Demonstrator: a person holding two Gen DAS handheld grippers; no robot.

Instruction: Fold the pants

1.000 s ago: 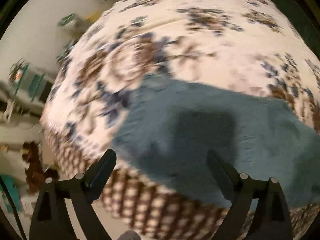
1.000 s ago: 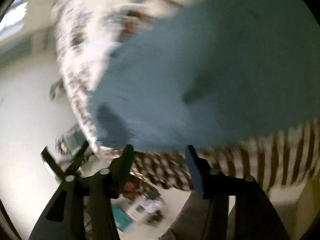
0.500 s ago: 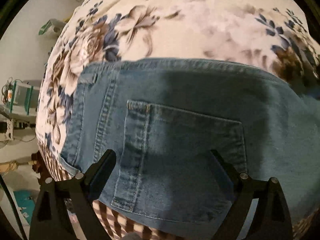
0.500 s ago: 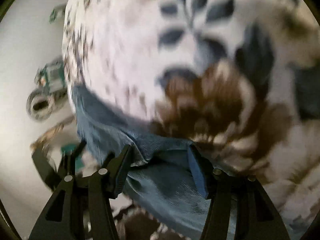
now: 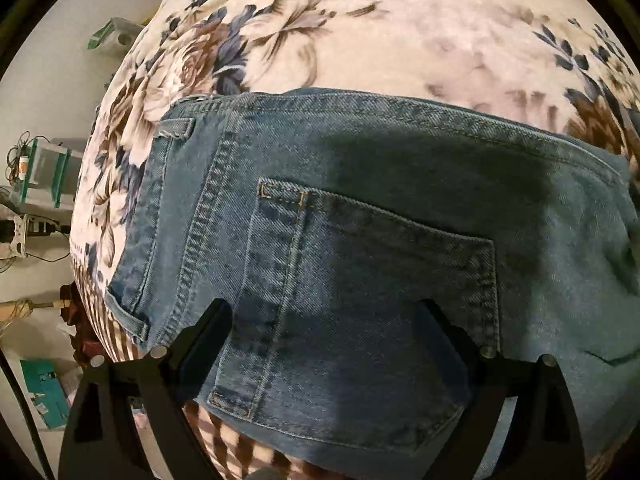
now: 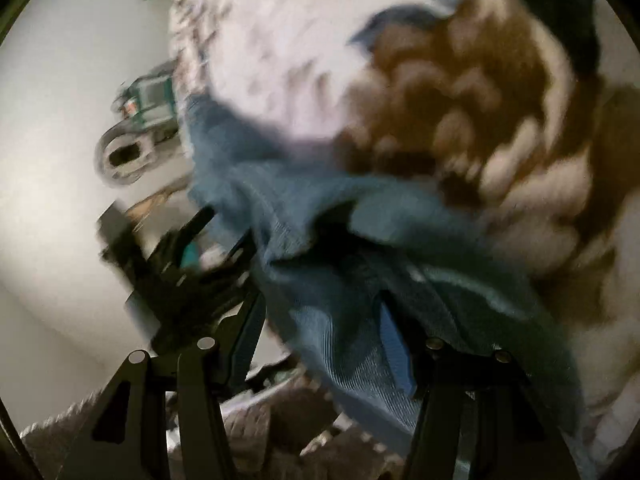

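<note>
Jeans (image 5: 360,220): blue denim, lying flat on the blanket (image 5: 380,32), seat side up, directly under and ahead of the left claw.
Waistband (image 5: 156,200): at the left end in the left view, a belt loop at its far corner.
Long axis: runs left to right across the left view; the legs leave the frame on the right, so the far end is out of sight.
Back pocket (image 5: 372,288): sits between the left claw's two fingers, its opening toward the waistband.
Near edge: overhangs the blanket's striped border just before the left claw.
Left claw (image 5: 324,312): jaws spread wide, poised over the pocket, nothing gripped; whether the tips touch the denim I cannot tell.
Right claw (image 6: 316,300): jaws about half apart. A bunched fold of denim (image 6: 340,280) lies between and over the fingers; the right finger (image 6: 394,344) is partly draped by it. The picture is blurred, so whether the pads press on the cloth I cannot tell.
Left claw seen from the right: a dark shape (image 6: 176,264), just left of the right claw.
Blanket: pale, with brown and blue flowers, beyond both claws.
</note>
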